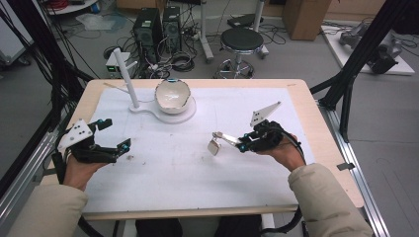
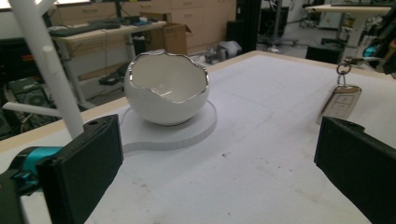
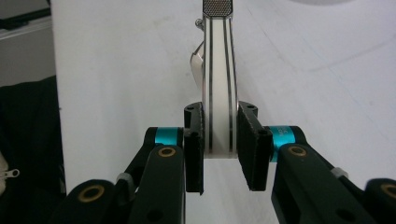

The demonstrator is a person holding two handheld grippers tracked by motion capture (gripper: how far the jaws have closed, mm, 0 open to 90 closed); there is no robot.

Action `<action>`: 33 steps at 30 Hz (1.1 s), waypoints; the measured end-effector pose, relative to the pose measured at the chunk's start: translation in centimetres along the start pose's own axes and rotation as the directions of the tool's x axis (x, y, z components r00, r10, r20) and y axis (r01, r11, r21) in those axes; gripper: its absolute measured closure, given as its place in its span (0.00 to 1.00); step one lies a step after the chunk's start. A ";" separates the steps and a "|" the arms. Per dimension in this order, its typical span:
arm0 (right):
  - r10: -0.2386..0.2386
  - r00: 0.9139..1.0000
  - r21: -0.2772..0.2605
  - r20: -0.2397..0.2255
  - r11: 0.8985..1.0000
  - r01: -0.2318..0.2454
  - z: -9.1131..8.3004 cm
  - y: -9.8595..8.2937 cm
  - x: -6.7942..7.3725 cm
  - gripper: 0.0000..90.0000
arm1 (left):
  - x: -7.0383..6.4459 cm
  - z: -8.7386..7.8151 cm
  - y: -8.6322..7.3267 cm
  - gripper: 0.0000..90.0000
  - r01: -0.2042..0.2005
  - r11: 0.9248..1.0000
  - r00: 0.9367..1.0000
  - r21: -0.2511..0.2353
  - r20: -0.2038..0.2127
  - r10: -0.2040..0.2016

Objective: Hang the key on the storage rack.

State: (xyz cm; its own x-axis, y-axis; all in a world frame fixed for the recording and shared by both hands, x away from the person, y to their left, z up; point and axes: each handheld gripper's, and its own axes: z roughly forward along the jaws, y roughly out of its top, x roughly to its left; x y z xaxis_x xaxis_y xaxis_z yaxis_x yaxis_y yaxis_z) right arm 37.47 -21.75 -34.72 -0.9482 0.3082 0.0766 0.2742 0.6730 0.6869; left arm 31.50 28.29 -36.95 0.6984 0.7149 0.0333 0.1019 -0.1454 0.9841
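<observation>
Right gripper [image 3: 219, 154] pads cover the lower sides of the white strap [image 3: 218, 93]; its bottom end is hidden between them. Key fob [image 3: 196, 65] mostly behind the strap, just a sliver at its left. White stand post [image 2: 44, 60] cut off by the top edge in the left gripper view, branches not fully seen. Fob [image 2: 340, 100] markings too blurred to read. Bowl [image 1: 172, 95] contents too small to tell from the high view.

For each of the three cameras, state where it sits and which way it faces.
High view: above the person's side, facing forward and down on the table; both forearms, left gripper, right gripper.
Left gripper view: on the left gripper, facing the eggshell bowl; its open jaws.
Right gripper view: on the right gripper, jaws clamping a keychain strap.
Shared: high and left views show the bowl.
</observation>
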 end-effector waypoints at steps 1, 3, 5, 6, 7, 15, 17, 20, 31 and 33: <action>-0.013 1.000 -0.004 -0.002 1.000 0.013 0.1 0.2 0.0 0.82 | 0.0 0.2 0.4 0.02 -0.002 1.000 1.000 0.003 0.018 0.002; -0.041 0.999 -0.025 -0.019 0.999 0.040 0.2 0.7 -0.1 0.82 | 0.0 0.7 1.2 0.02 -0.010 1.000 0.999 0.014 0.052 0.010; -0.064 0.997 -0.047 -0.031 0.997 0.063 0.3 1.1 -0.1 0.82 | -0.1 1.2 1.9 0.02 -0.012 1.000 0.996 0.026 0.085 0.010; -0.094 0.995 -0.068 -0.043 0.994 0.091 0.4 1.6 -0.1 0.82 | -0.2 1.5 2.3 0.02 -0.018 0.999 0.994 0.030 0.106 0.015; -0.101 0.993 -0.076 -0.052 0.992 0.097 0.4 1.9 -0.1 0.82 | -0.3 1.8 2.6 0.02 -0.028 0.999 0.993 0.036 0.118 0.023; -0.164 0.984 -0.093 -0.073 0.983 0.157 0.9 3.4 0.1 0.82 | -1.1 4.4 4.8 0.02 -0.062 0.995 0.970 0.072 0.239 0.043; -0.179 0.980 -0.094 -0.083 0.981 0.172 1.0 3.8 0.0 0.82 | -1.4 4.9 5.3 0.02 -0.080 0.993 0.961 0.084 0.272 0.054; -0.201 0.975 -0.095 -0.098 0.977 0.191 1.2 4.3 0.1 0.82 | -1.8 5.9 5.8 0.02 -0.084 0.992 0.947 0.097 0.317 0.049; -0.281 0.951 -0.086 -0.132 0.959 0.271 1.9 6.1 0.5 0.82 | -4.6 10.4 7.5 0.02 -0.174 0.969 0.890 0.175 0.450 0.079; -0.280 0.950 -0.081 -0.137 0.959 0.271 1.9 6.3 0.6 0.82 | -5.0 11.0 7.8 0.02 -0.198 0.963 0.878 0.182 0.470 0.092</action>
State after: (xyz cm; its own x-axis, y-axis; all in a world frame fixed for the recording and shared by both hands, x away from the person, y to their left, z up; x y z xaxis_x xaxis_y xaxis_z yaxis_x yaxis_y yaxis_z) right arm 38.95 -16.07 -31.75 -0.9997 0.0118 -0.0207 -0.0073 0.6746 0.7381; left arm 36.58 16.05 -31.34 0.9553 0.2932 0.0376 0.0887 -0.4059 0.9096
